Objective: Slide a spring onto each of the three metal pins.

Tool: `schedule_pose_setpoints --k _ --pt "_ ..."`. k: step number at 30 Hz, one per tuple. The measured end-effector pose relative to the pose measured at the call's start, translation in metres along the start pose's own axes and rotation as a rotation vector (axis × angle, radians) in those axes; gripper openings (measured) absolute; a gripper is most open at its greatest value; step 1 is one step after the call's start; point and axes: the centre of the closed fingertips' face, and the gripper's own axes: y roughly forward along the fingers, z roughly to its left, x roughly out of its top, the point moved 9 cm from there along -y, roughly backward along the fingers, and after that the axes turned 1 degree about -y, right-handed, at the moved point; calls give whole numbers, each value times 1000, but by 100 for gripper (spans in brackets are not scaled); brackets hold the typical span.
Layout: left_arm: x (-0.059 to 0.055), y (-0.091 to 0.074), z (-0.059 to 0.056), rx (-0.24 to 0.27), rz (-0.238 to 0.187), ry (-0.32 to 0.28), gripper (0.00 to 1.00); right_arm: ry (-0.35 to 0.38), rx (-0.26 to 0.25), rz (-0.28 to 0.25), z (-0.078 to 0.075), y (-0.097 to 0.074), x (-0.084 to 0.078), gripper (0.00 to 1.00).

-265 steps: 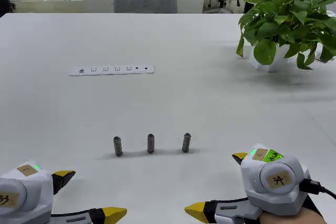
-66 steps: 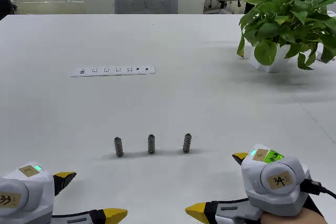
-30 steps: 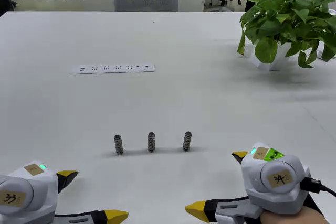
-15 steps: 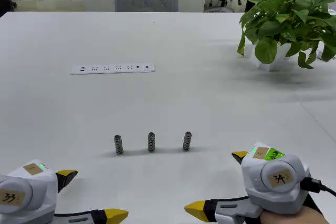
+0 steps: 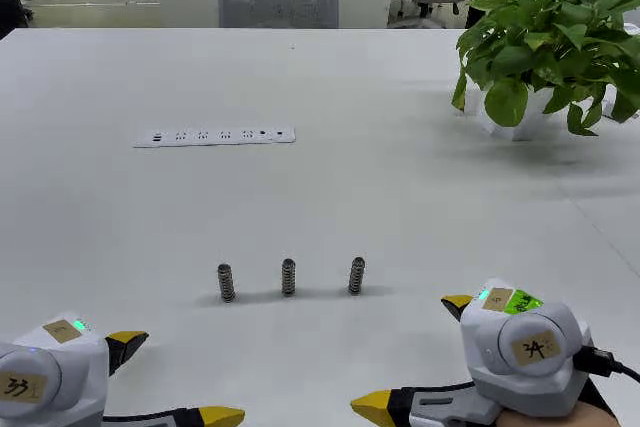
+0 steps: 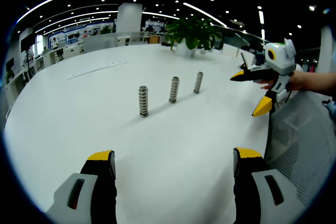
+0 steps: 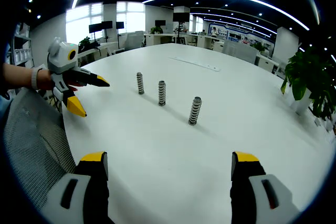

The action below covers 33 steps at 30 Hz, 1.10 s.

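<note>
springs (image 5: 288, 276): three stand upright in a row on the white surface (image 5: 400, 177), mid-near, apparently already over their pins | left tongs (image 5: 172, 377): apart, empty, near left | right tongs (image 5: 413, 354): apart, empty, near right | handling: probably light, springy, easily squashed or toppled; pinch gently at mid-coil

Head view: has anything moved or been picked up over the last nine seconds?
Nothing visibly changed. The three springs stand upright in the same row, untouched. The left claw and right claw stay open and empty, short of them. The slight shift of the picture is the headset's own.
</note>
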Motion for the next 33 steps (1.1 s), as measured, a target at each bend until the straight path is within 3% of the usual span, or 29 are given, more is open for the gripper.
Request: schedule_pose_setpoints --k 10,18,33 --pt "1 0 0 1 -2 -2 95 3 1 2 -1 1 -1 99" --pt "-2 1 7 7 -7 -3 95 1 2 4 0 0 0 99" --pt "1 -1 4 12 -17 -10 95 4 1 1 -1 0 -1 99"
